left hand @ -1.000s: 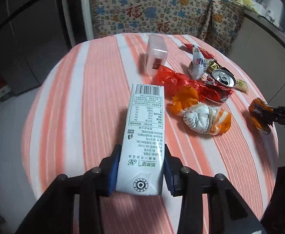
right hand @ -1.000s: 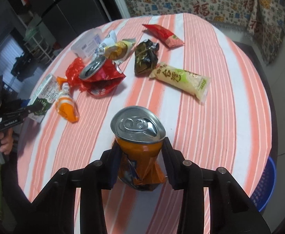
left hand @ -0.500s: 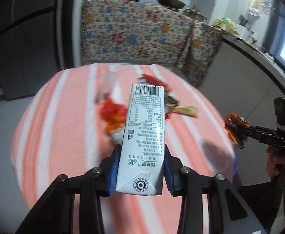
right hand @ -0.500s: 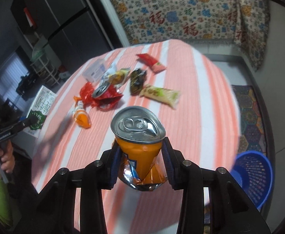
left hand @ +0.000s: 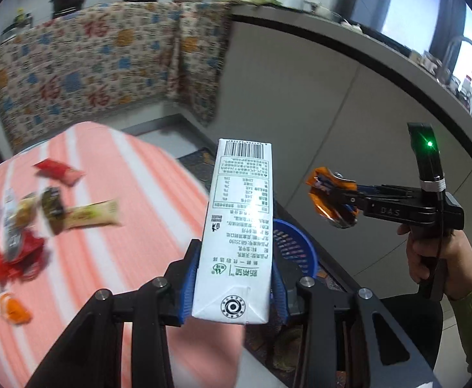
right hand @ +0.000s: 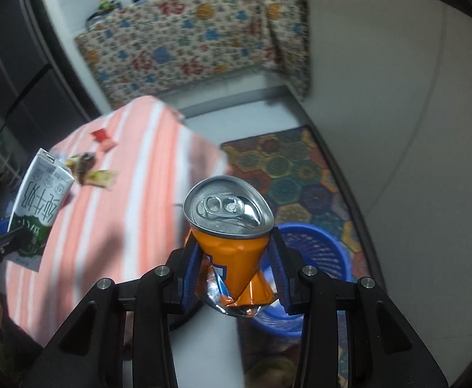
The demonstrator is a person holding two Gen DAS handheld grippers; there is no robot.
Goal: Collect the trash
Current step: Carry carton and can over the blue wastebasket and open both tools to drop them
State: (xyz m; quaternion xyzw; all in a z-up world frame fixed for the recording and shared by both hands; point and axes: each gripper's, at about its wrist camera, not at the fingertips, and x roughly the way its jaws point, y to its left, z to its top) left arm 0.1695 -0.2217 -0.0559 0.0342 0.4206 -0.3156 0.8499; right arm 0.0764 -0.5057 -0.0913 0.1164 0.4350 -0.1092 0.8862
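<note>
Your right gripper [right hand: 234, 268], clamping the crushed orange aluminium can [right hand: 232, 242], sat nearer the blue plastic basket [right hand: 313, 249] below than your left gripper [left hand: 232, 278], gripping the white milk carton [left hand: 239, 226].

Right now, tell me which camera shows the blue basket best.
The right wrist view: the blue basket shows its rim and mesh wall beyond the crushed can. In the left wrist view, the milk carton hides most of it.
</note>
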